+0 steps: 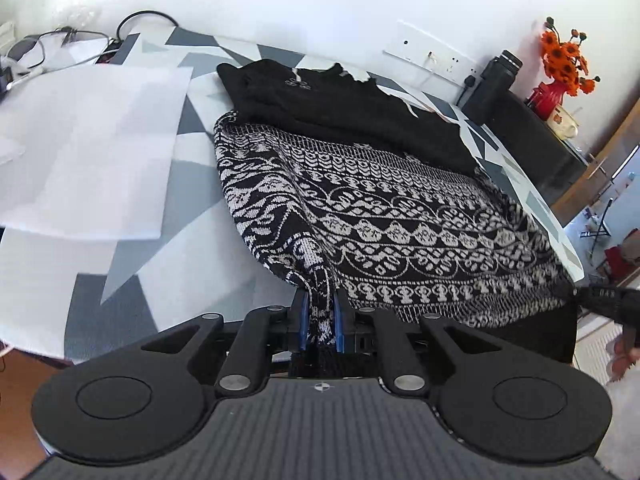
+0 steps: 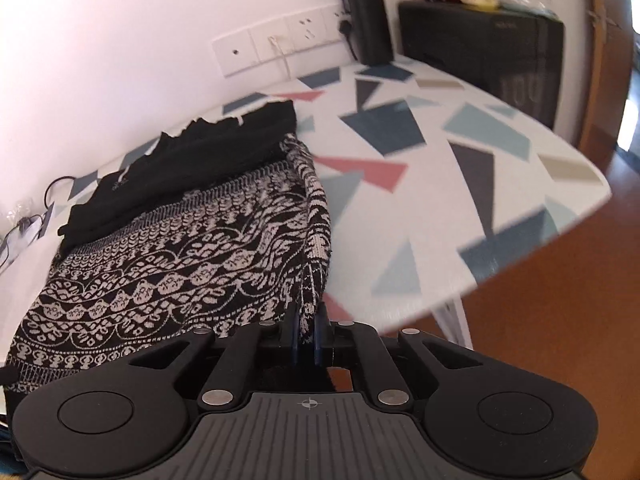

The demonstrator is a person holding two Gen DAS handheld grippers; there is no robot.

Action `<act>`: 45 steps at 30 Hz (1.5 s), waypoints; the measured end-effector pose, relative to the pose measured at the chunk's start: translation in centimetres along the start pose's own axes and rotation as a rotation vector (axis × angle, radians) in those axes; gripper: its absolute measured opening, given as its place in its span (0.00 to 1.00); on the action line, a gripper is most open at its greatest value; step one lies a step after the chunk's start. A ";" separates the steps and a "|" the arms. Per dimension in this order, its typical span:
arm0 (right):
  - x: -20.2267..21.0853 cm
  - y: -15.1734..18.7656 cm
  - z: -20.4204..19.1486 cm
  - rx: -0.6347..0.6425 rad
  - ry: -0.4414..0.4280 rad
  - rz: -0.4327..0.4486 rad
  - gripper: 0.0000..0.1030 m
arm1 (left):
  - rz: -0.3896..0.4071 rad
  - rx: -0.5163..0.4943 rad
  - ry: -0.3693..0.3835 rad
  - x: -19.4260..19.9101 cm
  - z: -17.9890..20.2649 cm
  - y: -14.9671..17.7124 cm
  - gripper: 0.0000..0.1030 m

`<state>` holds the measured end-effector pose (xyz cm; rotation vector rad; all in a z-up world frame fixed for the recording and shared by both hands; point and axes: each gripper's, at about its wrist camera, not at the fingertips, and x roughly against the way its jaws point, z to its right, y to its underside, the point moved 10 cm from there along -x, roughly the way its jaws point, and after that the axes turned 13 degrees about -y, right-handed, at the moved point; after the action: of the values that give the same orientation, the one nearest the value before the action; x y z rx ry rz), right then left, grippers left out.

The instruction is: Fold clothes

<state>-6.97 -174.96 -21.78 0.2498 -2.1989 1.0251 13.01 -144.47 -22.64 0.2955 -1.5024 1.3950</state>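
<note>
A black-and-white patterned knit garment [image 1: 392, 220] lies spread over the near half of the table, its near edge lifted. My left gripper [image 1: 320, 320] is shut on its near left corner, the fabric pinched between blue pads. My right gripper [image 2: 306, 328] is shut on the near right corner of the same patterned garment [image 2: 180, 256]. The right gripper's tip also shows at the far right of the left wrist view, as a dark shape [image 1: 604, 300]. A black garment [image 1: 340, 108] lies folded behind the patterned one, toward the wall, also seen as a black garment [image 2: 192, 164].
The table [image 2: 420, 184] has a white cloth with coloured triangles. White foam sheets [image 1: 92, 140] and cables [image 1: 60, 44] sit at the left. By the wall stand a black bottle [image 2: 368, 12], a black box [image 2: 480, 44] and a red vase of orange flowers [image 1: 560, 68]. Wall sockets [image 2: 280, 44] are behind.
</note>
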 end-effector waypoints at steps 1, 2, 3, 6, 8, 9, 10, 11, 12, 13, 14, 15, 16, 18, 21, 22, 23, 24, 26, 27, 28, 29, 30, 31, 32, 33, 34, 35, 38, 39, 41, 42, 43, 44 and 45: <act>0.2 0.6 0.0 -0.025 0.000 -0.009 0.06 | 0.007 0.010 0.003 0.2 -0.2 -0.2 0.12; 0.3 0.9 -0.1 -0.038 0.000 -0.012 0.06 | 0.019 0.016 0.009 0.3 -0.2 -0.6 0.12; 0.2 0.8 -0.3 -0.039 0.002 -0.003 0.06 | 0.033 0.021 0.016 0.3 -0.2 -1.2 0.12; 0.0 -1.4 -1.4 -0.042 0.000 0.049 0.05 | 0.098 0.027 0.051 0.8 0.1 -4.0 0.12; 0.0 -4.1 -2.7 -0.040 -0.019 0.101 0.05 | 0.148 0.046 0.074 1.0 0.3 -6.7 0.12; 0.0 -5.5 -3.3 -0.039 -0.029 0.128 0.05 | 0.171 0.059 0.085 1.0 0.4 -8.2 0.12; -0.1 -7.1 -3.9 -0.038 -0.039 0.153 0.06 | 0.189 0.081 0.096 1.0 0.3 -9.8 0.12; -0.2 -8.8 -4.5 -0.038 -0.050 0.176 0.06 | 0.207 0.102 0.106 0.9 0.2 -11.3 0.12; -0.3 -10.4 -5.0 -0.038 -0.060 0.200 0.06 | 0.223 0.122 0.110 0.8 0.0 -12.8 0.12; -0.6 -12.0 -5.5 -0.036 -0.067 0.220 0.06 | 0.240 0.137 0.107 0.6 -0.2 -14.2 0.12; -1.0 -13.5 -5.9 -0.032 -0.073 0.239 0.06 | 0.257 0.143 0.099 0.4 -0.4 -15.5 0.12; -1.4 -15.0 -6.3 -0.029 -0.079 0.258 0.06 | 0.272 0.148 0.089 0.1 -0.5 -16.7 0.12; -1.9 -16.4 -6.6 -0.021 -0.080 0.275 0.06 | 0.284 0.149 0.078 -0.3 -0.6 -17.9 0.12; -3.1 -18.9 -7.1 -0.001 -0.076 0.305 0.06 | 0.304 0.152 0.054 -1.1 -0.6 -20.1 0.12; -5.7 -22.3 -7.1 -0.009 -0.078 0.329 0.06 | 0.292 0.158 0.022 -3.6 -0.7 -22.4 0.12; -6.7 -23.3 -7.0 -0.017 -0.080 0.331 0.06 | 0.283 0.158 0.011 -4.6 -0.7 -23.1 0.12; -7.9 -24.1 -6.7 -0.023 -0.084 0.328 0.06 | 0.274 0.158 -0.001 -5.7 -0.7 -23.7 0.12; -9.3 -24.8 -6.3 -0.028 -0.087 0.320 0.06 | 0.260 0.156 -0.017 -6.9 -0.6 -24.3 0.12; -12.2 -26.0 -5.4 -0.037 -0.088 0.301 0.06 | 0.227 0.159 -0.045 -9.2 -0.9 -24.6 0.12; -13.8 -26.3 -4.9 -0.042 -0.084 0.285 0.06 | 0.213 0.161 -0.056 -10.2 -1.0 -24.6 0.12; -15.4 -26.7 -4.4 -0.047 -0.079 0.270 0.06 | 0.198 0.164 -0.067 -11.1 -1.2 -24.5 0.12; -17.0 -27.0 -3.9 -0.050 -0.075 0.252 0.06 | 0.183 0.167 -0.078 -12.1 -1.4 -24.5 0.12; -18.4 -27.1 -3.5 -0.047 -0.071 0.233 0.06 | 0.168 0.170 -0.090 -13.0 -1.6 -24.5 0.12; -19.9 -27.3 -3.2 -0.042 -0.066 0.214 0.05 | 0.154 0.172 -0.101 -14.0 -1.8 -24.5 0.12; -21.3 -27.4 -2.9 -0.032 -0.060 0.195 0.05 | 0.139 0.175 -0.112 -15.0 -2.0 -24.5 0.12; -22.7 -27.4 -2.6 -0.019 -0.050 0.177 0.06 | 0.124 0.178 -0.123 -15.9 -2.2 -24.5 0.13; -24.0 -27.3 -2.3 -0.007 -0.041 0.156 0.06 | 0.109 0.180 -0.134 -16.8 -2.4 -24.5 0.13; -25.2 -27.1 -2.0 0.004 -0.032 0.134 0.06 | 0.095 0.183 -0.145 -17.8 -2.6 -24.4 0.13; -27.9 -26.4 -1.1 0.028 -0.014 0.084 0.06 | 0.050 0.191 -0.178 -20.6 -3.1 -24.4 0.16; -28.4 -26.1 -1.0 0.038 -0.012 0.075 0.06 | 0.037 0.193 -0.177 -21.2 -3.2 -24.4 0.20; -28.8 -25.8 -0.7 0.044 -0.017 0.059 0.09 | 0.016 0.194 -0.128 -21.1 -3.0 -24.6 0.36; -28.8 -25.7 -0.6 0.032 -0.029 0.055 0.13 | 0.007 0.196 -0.103 -20.9 -3.0 -24.7 0.49; -28.6 -25.8 -0.6 0.008 -0.049 0.053 0.20 | 0.004 0.199 -0.080 -20.3 -2.9 -24.8 0.56; -28.0 -26.0 -0.6 -0.021 -0.071 0.059 0.24 | 0.013 0.197 -0.073 -19.5 -2.9 -25.0 0.65; -27.2 -26.2 -0.7 -0.048 -0.091 0.068 0.32 | 0.030 0.190 -0.077 -18.5 -3.0 -25.1 0.65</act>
<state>25.06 -194.99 -23.62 0.2052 -2.3252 1.0142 41.47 -157.49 -22.65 0.4510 -1.4430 1.5688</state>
